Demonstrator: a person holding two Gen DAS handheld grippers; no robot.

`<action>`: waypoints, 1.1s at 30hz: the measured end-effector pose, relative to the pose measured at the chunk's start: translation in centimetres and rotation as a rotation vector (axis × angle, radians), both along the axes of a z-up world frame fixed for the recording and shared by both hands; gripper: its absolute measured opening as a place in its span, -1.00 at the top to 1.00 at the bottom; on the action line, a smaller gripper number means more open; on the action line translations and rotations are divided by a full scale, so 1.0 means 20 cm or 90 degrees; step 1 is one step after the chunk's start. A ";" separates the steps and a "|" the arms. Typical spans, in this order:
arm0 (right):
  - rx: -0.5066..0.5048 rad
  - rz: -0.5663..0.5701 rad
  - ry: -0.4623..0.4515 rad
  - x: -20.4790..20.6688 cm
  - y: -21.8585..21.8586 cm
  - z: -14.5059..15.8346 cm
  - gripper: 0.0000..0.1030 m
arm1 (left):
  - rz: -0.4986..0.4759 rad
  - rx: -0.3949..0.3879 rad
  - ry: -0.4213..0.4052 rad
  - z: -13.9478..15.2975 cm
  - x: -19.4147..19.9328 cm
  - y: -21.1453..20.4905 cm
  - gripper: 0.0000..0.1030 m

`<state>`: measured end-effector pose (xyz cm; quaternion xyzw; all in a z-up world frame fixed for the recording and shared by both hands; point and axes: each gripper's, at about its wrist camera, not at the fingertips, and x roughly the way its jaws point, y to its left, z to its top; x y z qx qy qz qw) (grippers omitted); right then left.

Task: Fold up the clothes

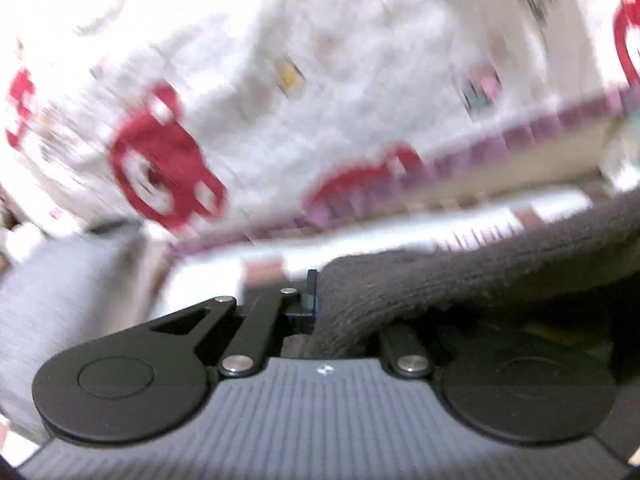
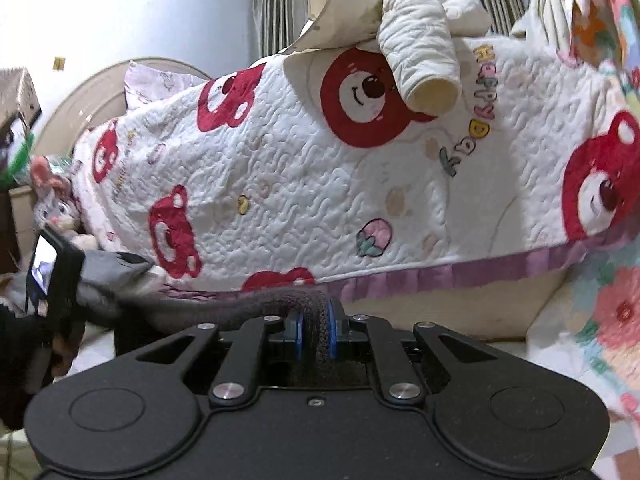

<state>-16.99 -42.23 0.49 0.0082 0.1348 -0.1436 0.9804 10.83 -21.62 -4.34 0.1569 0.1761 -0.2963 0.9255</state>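
Note:
A dark grey knit garment [image 2: 240, 304] hangs stretched between both grippers, in front of the bed. My right gripper [image 2: 316, 328] is shut on a bunched fold of it between the blue pads [image 2: 297, 330]. From there the cloth runs left to my left gripper [image 2: 56, 276], which a hand in a black glove holds. In the blurred left wrist view the garment [image 1: 460, 276] drapes over the right finger and hides it. The left gripper [image 1: 320, 304] is shut on the cloth, with its left finger pressed against it.
A bed with a white quilt printed with red bears [image 2: 304, 184] fills the background, edged by a purple frill [image 2: 460, 272]. A cream padded jacket [image 2: 416, 36] lies on top. A floral blanket [image 2: 616, 308] hangs at the right and a plush toy [image 2: 56, 208] sits at the left.

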 end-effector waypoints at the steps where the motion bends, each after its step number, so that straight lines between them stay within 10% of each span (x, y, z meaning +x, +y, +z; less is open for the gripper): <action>1: -0.003 0.002 0.004 -0.01 0.01 0.00 0.76 | 0.006 -0.016 -0.022 0.06 -0.02 0.05 0.90; 5: -0.017 0.008 0.020 -0.03 0.04 -0.02 0.76 | 0.005 -0.055 -0.118 0.26 -0.17 0.19 0.90; 13: 0.087 0.078 -0.003 -0.03 0.06 0.06 0.66 | 0.032 -0.151 -0.127 0.50 -0.49 0.53 0.89; 17: 0.227 0.108 0.074 0.09 -0.09 -0.09 -0.06 | 0.103 -0.108 0.010 0.21 -0.31 0.63 0.88; 21: 0.237 0.037 0.156 0.16 -0.10 -0.28 -0.15 | 0.167 -0.046 0.164 -0.19 -0.07 0.69 0.88; 27: 0.205 -0.078 0.201 0.01 -0.18 -0.33 -0.21 | 0.194 -0.052 0.179 -0.23 0.01 0.70 0.88; 33: 0.407 -0.078 0.203 -0.27 -0.29 -0.43 -0.22 | 0.202 -0.024 0.188 -0.29 -0.01 0.69 0.87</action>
